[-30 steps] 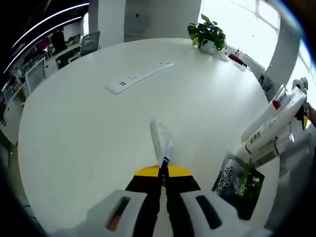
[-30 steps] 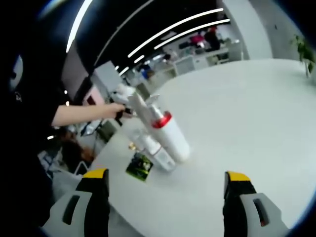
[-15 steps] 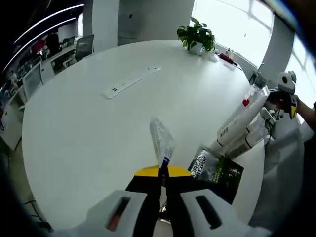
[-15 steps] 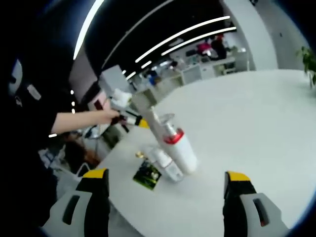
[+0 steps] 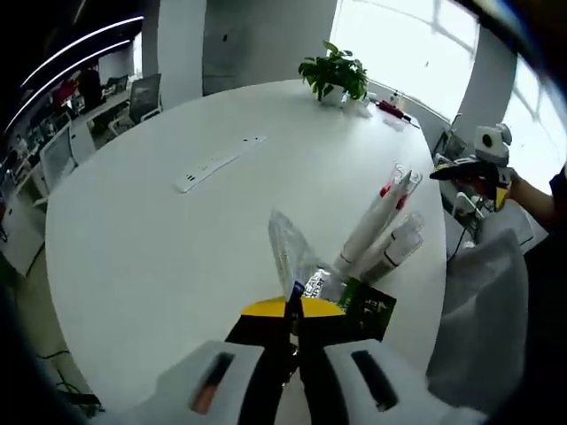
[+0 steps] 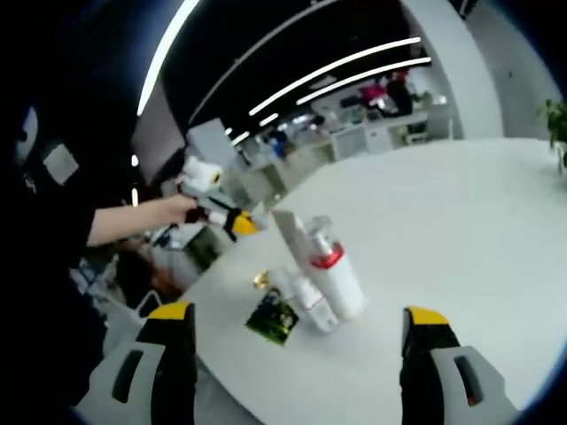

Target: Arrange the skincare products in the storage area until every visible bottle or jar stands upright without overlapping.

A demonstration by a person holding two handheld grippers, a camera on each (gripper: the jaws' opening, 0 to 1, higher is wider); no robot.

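Left claw [image 5: 292, 312] pinches clear packet [image 5: 289, 252] | right claw [image 6: 301, 354] spread, idle | risk: your packet swings into leaning bottles [image 5: 379, 228], toppling them near tabletop [image 5: 168, 239] edge.

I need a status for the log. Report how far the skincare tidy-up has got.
Little looks done. The white bottles lie clustered on the table beside the dark sachet. In hand: the left tool is shut on a clear wrapper; the right tool is open. Left: standing every bottle upright, apart.
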